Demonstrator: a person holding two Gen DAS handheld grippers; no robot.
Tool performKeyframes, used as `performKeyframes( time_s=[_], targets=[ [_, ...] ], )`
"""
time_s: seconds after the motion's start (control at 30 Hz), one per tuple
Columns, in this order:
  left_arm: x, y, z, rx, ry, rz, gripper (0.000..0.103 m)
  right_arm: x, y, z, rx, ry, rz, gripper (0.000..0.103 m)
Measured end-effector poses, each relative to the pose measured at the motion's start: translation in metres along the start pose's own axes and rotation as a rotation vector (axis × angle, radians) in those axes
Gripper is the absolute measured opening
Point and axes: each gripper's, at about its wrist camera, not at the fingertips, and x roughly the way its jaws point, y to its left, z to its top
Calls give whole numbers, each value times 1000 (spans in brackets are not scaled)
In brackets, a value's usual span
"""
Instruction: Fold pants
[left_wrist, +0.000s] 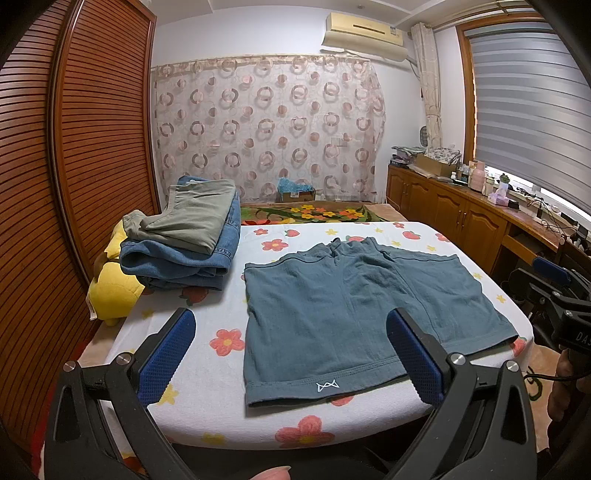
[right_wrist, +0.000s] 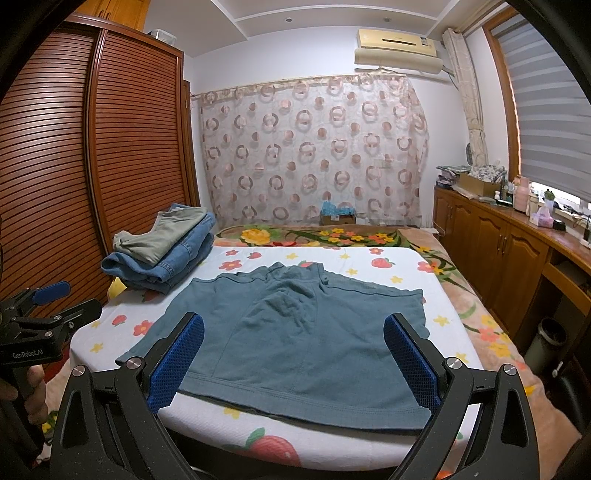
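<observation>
Wide-spread, both grippers hang empty at the near edge: left gripper (left_wrist: 291, 354), right gripper (right_wrist: 293, 360). Floral table (left_wrist: 207, 413) bears teal shorts (left_wrist: 354, 314) spread flat for folding; finished stack (left_wrist: 184, 240) sits far left, clear.

Teal-blue shorts (left_wrist: 347, 310) on a white bed cover (left_wrist: 207, 406) printed with red flowers and strawberries; left of the shorts, olive trousers (left_wrist: 192, 221) top blue denim (left_wrist: 177, 264); claw pads (right_wrist: 177, 360) blue.
</observation>
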Motion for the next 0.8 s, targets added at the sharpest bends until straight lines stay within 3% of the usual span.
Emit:
performKeyframes(
  time_s=[0.37,0.8],
  targets=[
    [-1,0,3,0,3,-2,103,1,0,1,2,8,-1,98],
    [21,1,-10,5,74,-27,103,9,-1,1,7,46,-8,98]
  ],
)
